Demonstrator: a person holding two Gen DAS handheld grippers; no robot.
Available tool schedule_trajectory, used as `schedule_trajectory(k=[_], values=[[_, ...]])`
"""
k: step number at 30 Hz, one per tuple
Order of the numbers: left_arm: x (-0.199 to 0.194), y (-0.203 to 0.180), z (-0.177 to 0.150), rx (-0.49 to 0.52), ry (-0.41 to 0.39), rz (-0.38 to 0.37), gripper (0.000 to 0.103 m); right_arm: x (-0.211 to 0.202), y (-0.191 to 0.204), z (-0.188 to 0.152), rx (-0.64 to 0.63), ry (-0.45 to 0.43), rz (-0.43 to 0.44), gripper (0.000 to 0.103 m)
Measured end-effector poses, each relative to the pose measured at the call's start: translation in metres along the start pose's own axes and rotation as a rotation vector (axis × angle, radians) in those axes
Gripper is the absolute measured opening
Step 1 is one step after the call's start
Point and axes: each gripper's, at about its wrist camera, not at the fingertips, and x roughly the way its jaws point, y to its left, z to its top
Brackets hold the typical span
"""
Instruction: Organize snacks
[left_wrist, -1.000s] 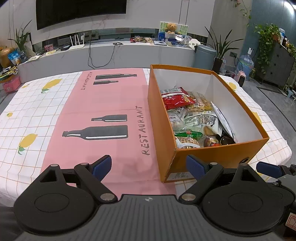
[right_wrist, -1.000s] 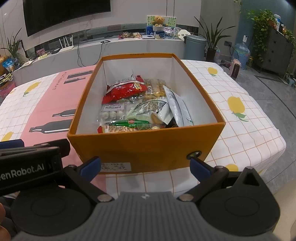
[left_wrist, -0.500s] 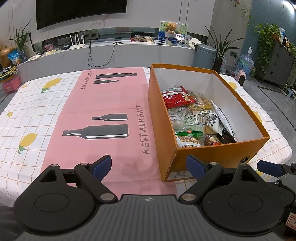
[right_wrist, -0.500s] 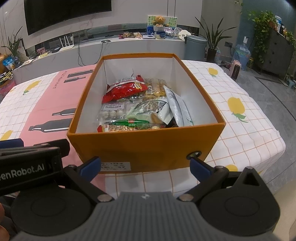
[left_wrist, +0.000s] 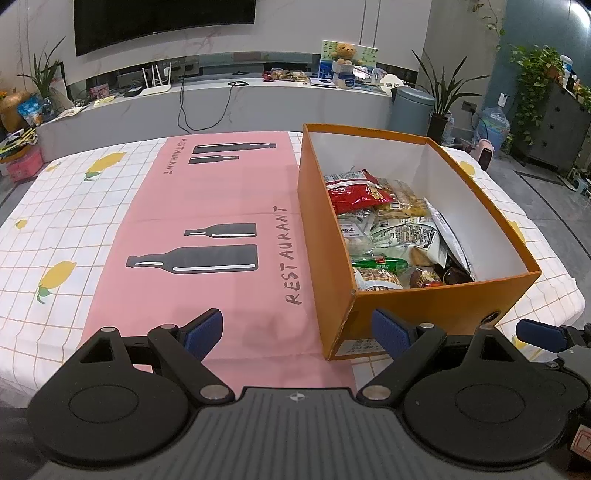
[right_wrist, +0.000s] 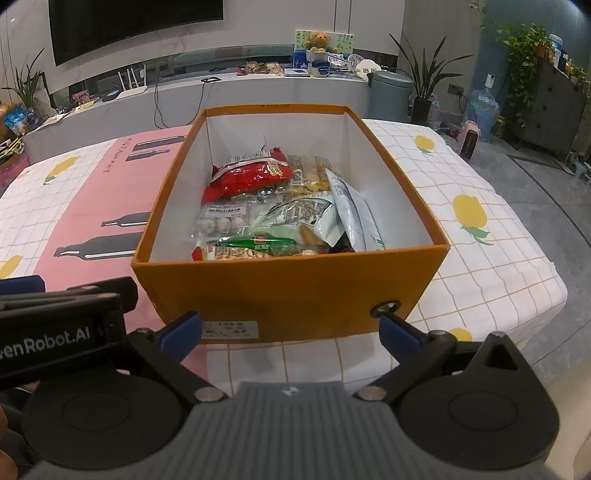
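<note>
One orange box, on the table's right half. In it: one red bag, one green packet, one pouch of white balls; other packets overlap, count unclear. Four bottle prints on one pink mat.

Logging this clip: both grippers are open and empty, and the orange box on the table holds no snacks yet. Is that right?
Not quite. The orange box is already full of snacks, such as a red bag, as the right wrist view shows. The left gripper and right gripper are indeed open and empty.
</note>
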Motion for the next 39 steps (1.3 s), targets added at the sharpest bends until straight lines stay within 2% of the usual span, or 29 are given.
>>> schedule_trajectory(k=[39], values=[[0.0009,0.0008,-0.0015,-0.008,0.009,0.003,0.103,-0.0006,0.0019,-0.0011,-0.016,-0.002,0.006,0.099]])
